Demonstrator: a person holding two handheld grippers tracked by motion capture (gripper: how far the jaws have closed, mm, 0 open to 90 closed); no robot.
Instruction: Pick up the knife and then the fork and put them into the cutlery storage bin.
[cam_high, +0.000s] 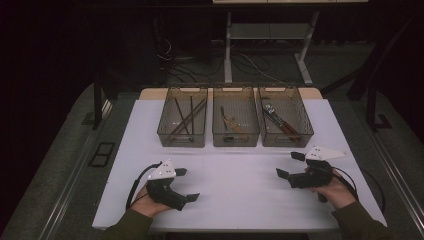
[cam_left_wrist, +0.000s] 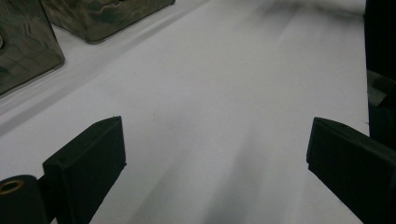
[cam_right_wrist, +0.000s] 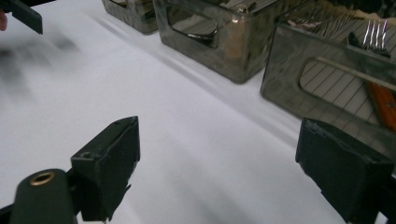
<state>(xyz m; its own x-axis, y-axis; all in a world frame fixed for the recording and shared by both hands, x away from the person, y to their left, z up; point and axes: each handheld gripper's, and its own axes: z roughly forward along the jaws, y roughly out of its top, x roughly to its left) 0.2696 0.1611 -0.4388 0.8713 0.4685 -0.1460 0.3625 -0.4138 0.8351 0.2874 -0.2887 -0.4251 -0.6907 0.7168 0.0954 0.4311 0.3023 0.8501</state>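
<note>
High view: three smoky translucent plastic bins (cam_high: 236, 131) holding cutlery sit upper centre on the white table (cam_high: 235, 175); left tongs (cam_high: 187, 185) and right tongs (cam_high: 291, 165) rest low, jaws apart, empty. Left gripper view: bare table. Right gripper view: wooden-handled fork (cam_right_wrist: 376, 65) binned upper right. Nothing appears started.

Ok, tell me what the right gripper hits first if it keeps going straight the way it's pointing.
Probably the left gripper. The right gripper points across the bare white table toward it, jaws open, nothing lying between them. Depth is unclear, so it might pass just behind it.
</note>
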